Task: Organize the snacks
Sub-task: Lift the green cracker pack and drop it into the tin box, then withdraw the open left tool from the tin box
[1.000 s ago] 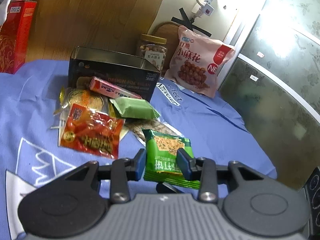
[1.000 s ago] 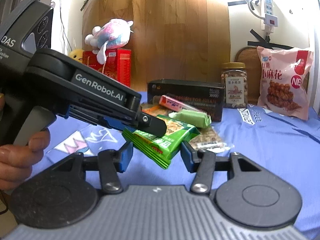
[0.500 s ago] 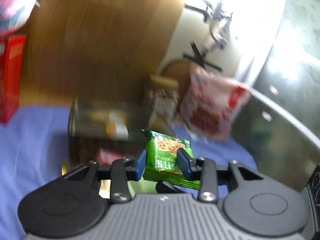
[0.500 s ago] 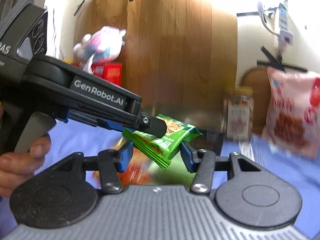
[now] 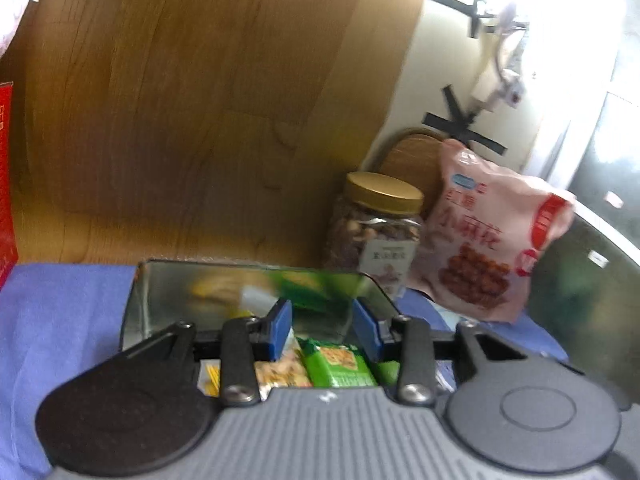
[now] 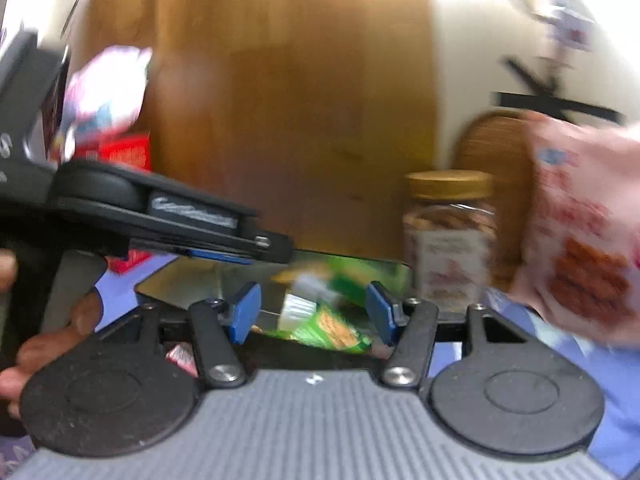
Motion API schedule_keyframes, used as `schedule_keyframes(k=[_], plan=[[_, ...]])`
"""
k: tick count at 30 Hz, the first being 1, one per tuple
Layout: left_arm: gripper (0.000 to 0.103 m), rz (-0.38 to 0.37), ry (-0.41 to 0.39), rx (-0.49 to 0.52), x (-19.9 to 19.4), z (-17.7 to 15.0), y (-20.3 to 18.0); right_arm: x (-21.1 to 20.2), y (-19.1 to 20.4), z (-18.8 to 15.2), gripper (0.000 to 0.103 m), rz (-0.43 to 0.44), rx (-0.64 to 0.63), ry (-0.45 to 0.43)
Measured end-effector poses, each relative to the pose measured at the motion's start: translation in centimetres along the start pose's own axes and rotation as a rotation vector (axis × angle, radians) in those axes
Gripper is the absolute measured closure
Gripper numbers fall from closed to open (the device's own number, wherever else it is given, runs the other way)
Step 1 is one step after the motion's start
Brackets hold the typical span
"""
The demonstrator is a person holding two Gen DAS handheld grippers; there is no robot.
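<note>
Jaws of the left gripper (image 5: 323,320) stand part-way apart with nothing pressed between the blue pads. The green snack packet (image 5: 338,364) shows just below them, toward six o'clock, lying over the open metal tin (image 5: 136,308) beside a beige snack packet (image 5: 280,374). Whether the right-hand pad brushes its corner, I cannot tell.

On the right gripper (image 6: 312,308) the jaws are opening. In the right wrist view the green packet is a blur low between them, touching neither pad, and the left gripper reaches in from nine o'clock above the tin, a hand (image 6: 52,344) wrapped round its handle.

Beyond the tin, at about one o'clock, stands a gold-lidded jar (image 5: 376,232) of nuts, with a pink bag (image 5: 488,240) leaning just beside it at two o'clock. A blue cloth (image 5: 60,320) lies under everything, a red box (image 5: 6,180) sits at nine o'clock, and a wooden panel (image 5: 200,100) fills twelve o'clock.
</note>
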State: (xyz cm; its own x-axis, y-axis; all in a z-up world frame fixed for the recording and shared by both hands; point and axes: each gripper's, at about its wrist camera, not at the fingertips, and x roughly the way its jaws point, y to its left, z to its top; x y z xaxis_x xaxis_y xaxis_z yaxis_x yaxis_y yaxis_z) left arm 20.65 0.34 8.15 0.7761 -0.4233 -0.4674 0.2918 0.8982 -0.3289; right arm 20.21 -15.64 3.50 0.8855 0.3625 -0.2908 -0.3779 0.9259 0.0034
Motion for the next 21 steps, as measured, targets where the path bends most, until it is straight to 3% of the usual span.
schedule_keyframes(k=[3,7,15,21], plan=[[0.069,-0.009,0.010,0.025,-1.4,-1.9,-0.8,-3.9,-1.6,-1.8,0.042,0.002,0.149,0.006],[0.069,-0.006,0.029,0.009,-3.0,-3.3,-1.8,-7.5,-2.0,-4.7,0.042,0.022,0.254,0.104],[0.069,0.012,0.045,0.038,-7.4,-5.7,-3.1,-11.9,0.9,-8.2,0.043,0.054,0.185,0.146],[0.069,0.113,0.094,0.050,-9.7,-7.7,-1.6,-12.7,2.4,-8.3,0.043,0.104,0.174,0.125]])
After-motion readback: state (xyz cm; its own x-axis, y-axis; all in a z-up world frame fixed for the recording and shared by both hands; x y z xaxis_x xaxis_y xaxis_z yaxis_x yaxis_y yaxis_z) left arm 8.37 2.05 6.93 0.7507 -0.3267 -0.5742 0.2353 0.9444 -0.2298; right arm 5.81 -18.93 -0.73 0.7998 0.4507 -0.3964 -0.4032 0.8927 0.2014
